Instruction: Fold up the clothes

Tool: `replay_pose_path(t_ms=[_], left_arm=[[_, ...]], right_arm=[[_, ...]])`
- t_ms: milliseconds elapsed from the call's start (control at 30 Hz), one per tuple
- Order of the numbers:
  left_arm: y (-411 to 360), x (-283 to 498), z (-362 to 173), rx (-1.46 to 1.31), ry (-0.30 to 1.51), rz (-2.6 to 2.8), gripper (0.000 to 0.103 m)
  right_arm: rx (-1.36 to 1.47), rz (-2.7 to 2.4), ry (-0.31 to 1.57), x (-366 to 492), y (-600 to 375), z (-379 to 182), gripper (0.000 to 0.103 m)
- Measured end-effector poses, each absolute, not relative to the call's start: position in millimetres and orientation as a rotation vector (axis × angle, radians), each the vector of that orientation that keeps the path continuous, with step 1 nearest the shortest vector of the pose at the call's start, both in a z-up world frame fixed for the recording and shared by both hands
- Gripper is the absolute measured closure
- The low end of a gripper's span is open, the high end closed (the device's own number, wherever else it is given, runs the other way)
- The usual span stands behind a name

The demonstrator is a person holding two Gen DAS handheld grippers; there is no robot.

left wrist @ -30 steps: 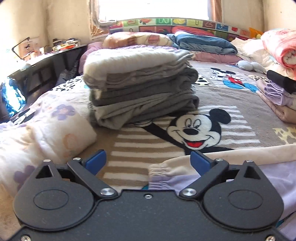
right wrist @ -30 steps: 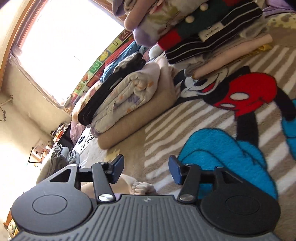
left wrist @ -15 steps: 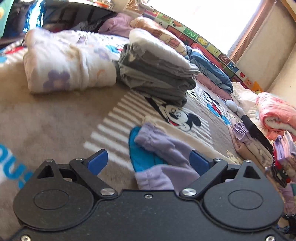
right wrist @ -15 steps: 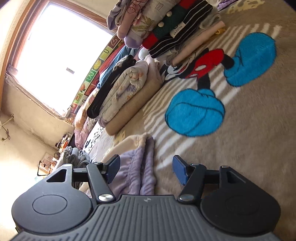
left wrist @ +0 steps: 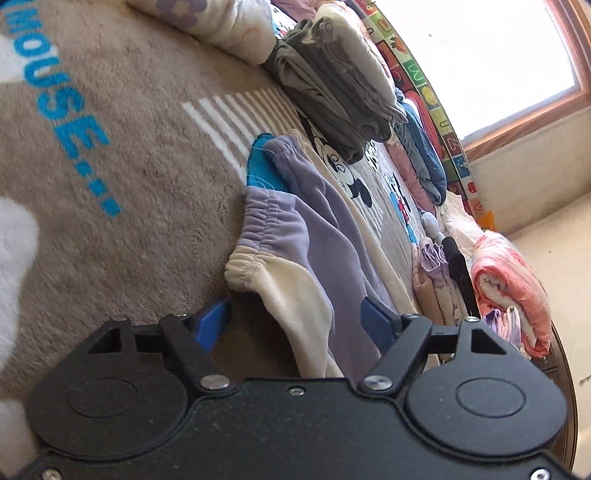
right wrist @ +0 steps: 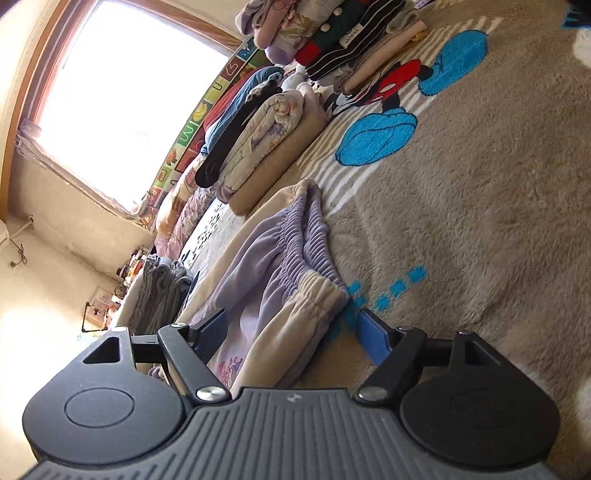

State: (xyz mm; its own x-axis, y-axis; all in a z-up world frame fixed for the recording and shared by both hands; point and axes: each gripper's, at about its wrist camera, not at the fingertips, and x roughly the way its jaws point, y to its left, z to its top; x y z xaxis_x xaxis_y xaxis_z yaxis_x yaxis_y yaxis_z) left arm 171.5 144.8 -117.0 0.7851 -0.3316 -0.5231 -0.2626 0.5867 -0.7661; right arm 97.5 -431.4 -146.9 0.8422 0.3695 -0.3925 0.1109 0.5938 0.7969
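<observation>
A lilac and cream pair of soft trousers (left wrist: 314, 236) lies flat on the beige Mickey Mouse blanket (left wrist: 122, 155). In the left wrist view my left gripper (left wrist: 295, 321) straddles the gathered cuff end. Its jaws are closing, cloth lies between the blue pads (left wrist: 216, 321), and the left pad stands clear of the cream cuff. In the right wrist view the trousers (right wrist: 273, 273) show their elastic waistband. My right gripper (right wrist: 291, 334) sits over that end with its jaws opening. The waistband is between the pads (right wrist: 373, 336), which do not press on it.
A grey folded stack (left wrist: 343, 85) and a floral roll (left wrist: 221, 18) sit beyond the trousers. A pink blanket (left wrist: 509, 280) lies at the bed's far edge. Another folded pile (right wrist: 258, 147) and a striped stack (right wrist: 351, 33) line the window side.
The left gripper rolled and dropped onto the cuff end, its jaws narrowing. The right gripper slid along the blanket to the waistband, its jaws widening. Cloth now lies between both pairs of pads.
</observation>
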Motion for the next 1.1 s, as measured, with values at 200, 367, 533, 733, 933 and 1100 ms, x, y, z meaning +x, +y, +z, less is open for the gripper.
replay_pose_path(t_ms=[200,367,533,733,933,1100], left_arm=[[148.0,178.0,-125.9,-0.931,0.633,-0.017,0.079],[155.1,166.5,-106.7,-0.838,0.586,-0.089,0.096],[171.9,134.3,-74.6,-0.774,0.495,-0.155,0.097],[190.9,113.2,-84.3,-0.735,0.582,-0.098,0.097],[193.5,110.7,-104.4,-0.723,0.709,-0.043,0.092],[202.0,109.7,-111.3,-0.814,0.683,-0.012,0.047]], right_arm=[[0.884,0.100,0.539,105.3,-424.4,-152.6,0.051],[0.911,0.114,0.534,109.0,-432.4,-164.2,0.080],[0.965,0.120,0.491,93.7,-437.7,-160.0,0.084],[1.030,0.113,0.502,72.1,-442.3,-162.5,0.086],[1.012,0.090,0.527,66.3,-440.3,-164.3,0.084],[0.972,0.104,0.513,68.1,-432.1,-159.7,0.055]])
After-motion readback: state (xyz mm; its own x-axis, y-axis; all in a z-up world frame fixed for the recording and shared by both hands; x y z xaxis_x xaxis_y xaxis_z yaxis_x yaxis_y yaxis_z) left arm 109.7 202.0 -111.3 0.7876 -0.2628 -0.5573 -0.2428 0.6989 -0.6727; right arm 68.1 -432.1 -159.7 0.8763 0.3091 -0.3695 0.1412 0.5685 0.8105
